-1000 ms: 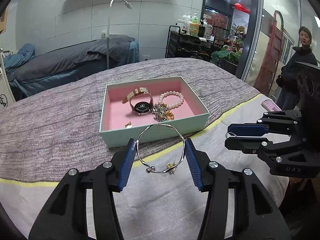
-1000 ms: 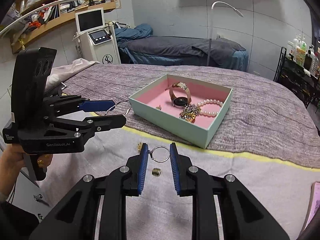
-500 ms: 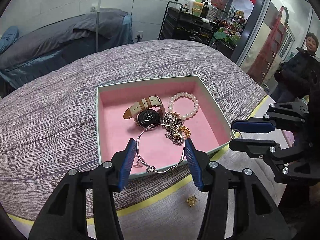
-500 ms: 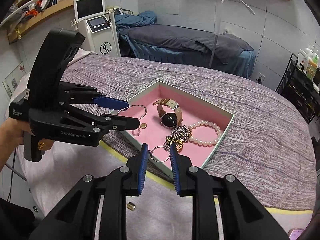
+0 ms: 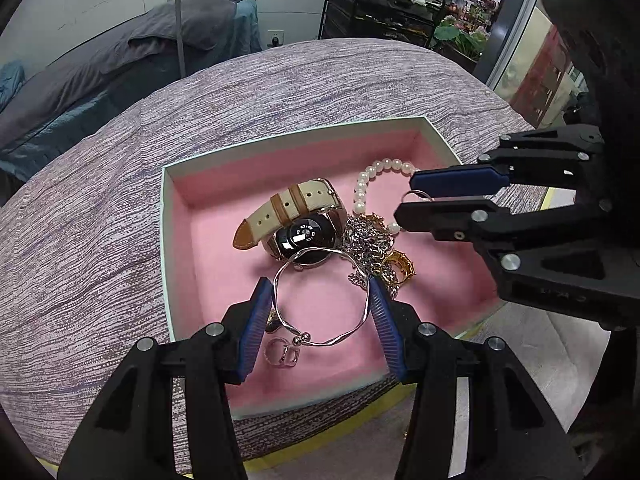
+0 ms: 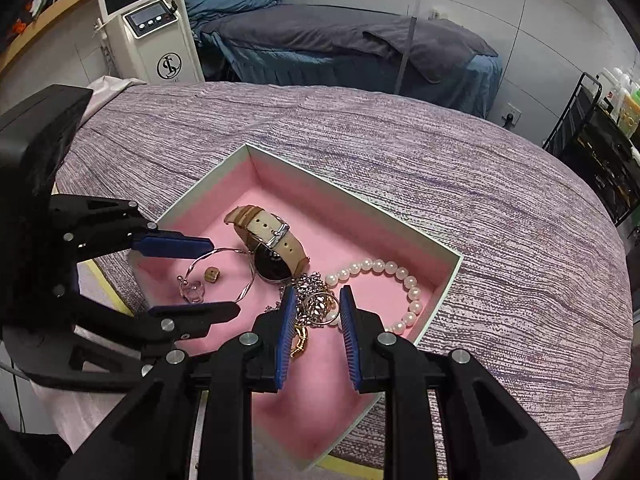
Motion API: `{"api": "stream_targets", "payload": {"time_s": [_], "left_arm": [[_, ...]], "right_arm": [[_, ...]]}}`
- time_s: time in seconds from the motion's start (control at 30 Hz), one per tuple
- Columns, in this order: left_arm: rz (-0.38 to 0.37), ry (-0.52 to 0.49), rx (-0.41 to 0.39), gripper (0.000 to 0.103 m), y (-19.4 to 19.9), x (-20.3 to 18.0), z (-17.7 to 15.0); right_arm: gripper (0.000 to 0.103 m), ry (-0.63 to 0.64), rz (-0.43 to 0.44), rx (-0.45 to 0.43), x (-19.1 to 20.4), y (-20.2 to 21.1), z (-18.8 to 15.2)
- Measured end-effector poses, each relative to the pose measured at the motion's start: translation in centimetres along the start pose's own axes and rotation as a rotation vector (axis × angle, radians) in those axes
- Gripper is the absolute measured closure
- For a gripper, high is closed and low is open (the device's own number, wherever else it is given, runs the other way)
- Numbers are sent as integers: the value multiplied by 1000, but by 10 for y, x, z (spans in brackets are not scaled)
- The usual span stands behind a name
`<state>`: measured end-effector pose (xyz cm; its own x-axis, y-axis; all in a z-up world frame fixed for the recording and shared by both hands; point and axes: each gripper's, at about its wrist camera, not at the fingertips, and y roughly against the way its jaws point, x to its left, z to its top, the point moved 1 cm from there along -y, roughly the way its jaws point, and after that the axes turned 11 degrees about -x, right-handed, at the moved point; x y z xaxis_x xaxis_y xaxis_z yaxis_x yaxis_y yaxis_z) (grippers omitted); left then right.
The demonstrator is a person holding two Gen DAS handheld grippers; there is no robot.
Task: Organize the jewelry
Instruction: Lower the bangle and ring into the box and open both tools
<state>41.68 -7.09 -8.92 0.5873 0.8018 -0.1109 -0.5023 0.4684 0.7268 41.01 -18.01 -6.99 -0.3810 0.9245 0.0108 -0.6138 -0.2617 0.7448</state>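
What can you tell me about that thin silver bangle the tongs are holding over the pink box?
The silver bangle is a slim, shiny, slightly twisted metal hoop, open at one side, with at least one end tipped by a small ball. The left tongs pinch it across its width between two blue ribbed pads. It lies roughly flat over the pink-lined box, its far edge overlapping the watch in view; whether they touch is unclear.

Beyond my purple-grey bedspread stands a treatment bed under grey covers, a white machine beside it, a black trolley nearby.
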Motion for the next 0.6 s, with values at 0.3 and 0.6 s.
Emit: {"api": "stream_targets", "payload": {"time_s": [0.3, 0.6], "left_arm": [[24, -37, 2, 52, -9, -5, -3], [33, -92, -66, 31, 9, -15, -5]], "right_arm": [[80, 14, -29, 28, -1, -21, 0], [53, -2, -16, -81, -6, 0, 4]]}}
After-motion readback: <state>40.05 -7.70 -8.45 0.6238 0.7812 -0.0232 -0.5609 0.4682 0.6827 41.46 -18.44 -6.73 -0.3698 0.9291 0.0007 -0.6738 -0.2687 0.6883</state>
